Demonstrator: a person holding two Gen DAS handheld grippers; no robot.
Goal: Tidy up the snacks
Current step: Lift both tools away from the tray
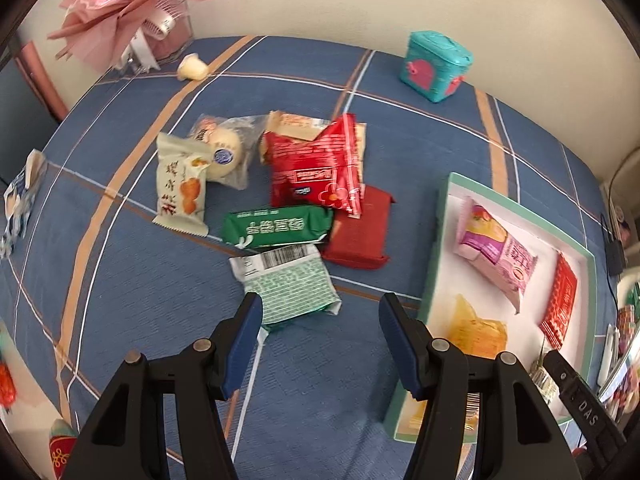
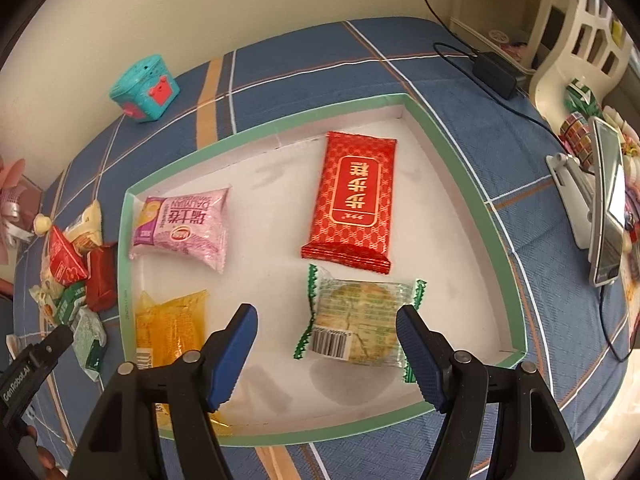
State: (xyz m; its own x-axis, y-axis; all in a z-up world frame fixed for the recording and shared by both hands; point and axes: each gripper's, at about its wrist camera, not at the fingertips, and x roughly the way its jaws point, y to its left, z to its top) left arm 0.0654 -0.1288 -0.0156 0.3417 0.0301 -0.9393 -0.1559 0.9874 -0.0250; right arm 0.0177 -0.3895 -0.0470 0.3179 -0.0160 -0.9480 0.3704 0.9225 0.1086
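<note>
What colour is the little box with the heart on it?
The small square lidded box is teal with pink hearts, clearest in the left wrist view.

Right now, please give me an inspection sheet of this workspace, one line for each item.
Surface: blue plaid cloth covering the table.
Job's things: green-rimmed tray holds four packets: pink, red, yellow, green-edged clear. A pile of loose snacks lies on the cloth beside the tray.
Clutter: teal box, pink bouquet, phone on a stand.
Grippers: left gripper open over the checked green packet; right gripper open over the tray; both empty.
Cables: black adapter and cord on the cloth.
Surroundings: cream wall, white shelf.
</note>
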